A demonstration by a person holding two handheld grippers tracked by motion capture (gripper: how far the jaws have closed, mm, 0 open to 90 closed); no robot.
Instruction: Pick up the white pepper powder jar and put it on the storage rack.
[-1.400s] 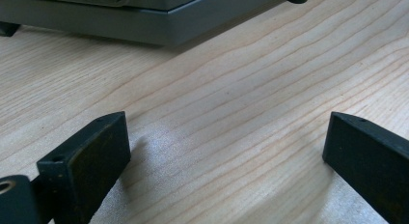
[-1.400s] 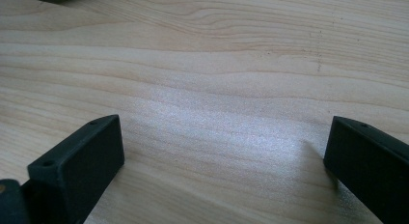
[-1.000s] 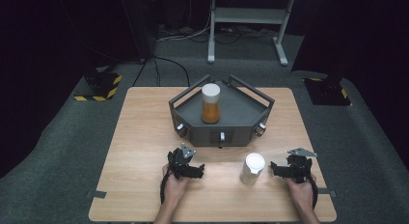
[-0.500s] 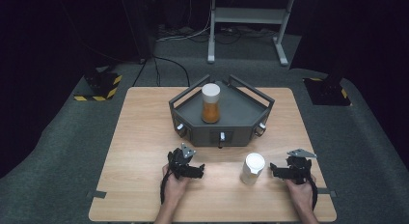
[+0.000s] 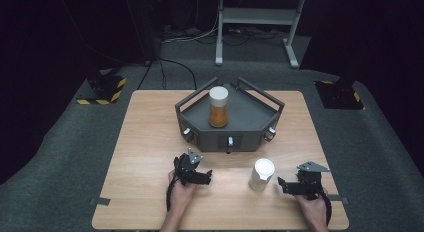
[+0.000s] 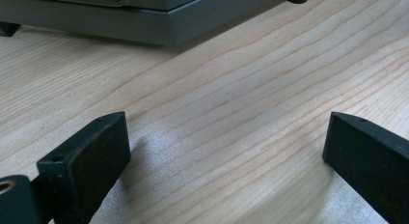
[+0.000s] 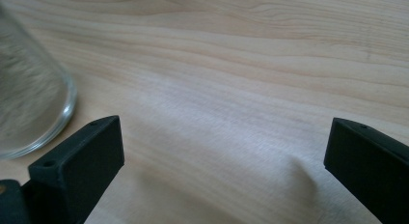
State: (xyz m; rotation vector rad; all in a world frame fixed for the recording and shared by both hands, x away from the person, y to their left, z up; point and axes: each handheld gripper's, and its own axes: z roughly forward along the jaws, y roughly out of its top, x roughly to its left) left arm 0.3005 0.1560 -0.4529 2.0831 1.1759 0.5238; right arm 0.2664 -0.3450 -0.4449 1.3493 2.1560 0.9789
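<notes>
A clear glass with a white top [image 5: 262, 174] stands on the wooden table [image 5: 150, 142] near the front, between the two hands. Its base [image 7: 29, 103] fills the left side of the right gripper view, outside the jaws. My right gripper [image 5: 281, 184] rests on the table just right of that glass, open and empty [image 7: 224, 151]. My left gripper [image 5: 206, 175] lies left of the glass, open over bare wood [image 6: 226, 151]. A second glass, with orange liquid and a white top [image 5: 218, 107], stands on the grey machine [image 5: 250, 117] farther back.
The grey angular machine has raised rails and small knobs [image 5: 230, 141] on its front; its lower edge [image 6: 144, 31] runs across the top of the left gripper view. Black-and-yellow floor weights [image 5: 105, 89] and a metal stand [image 5: 255, 22] lie beyond the table.
</notes>
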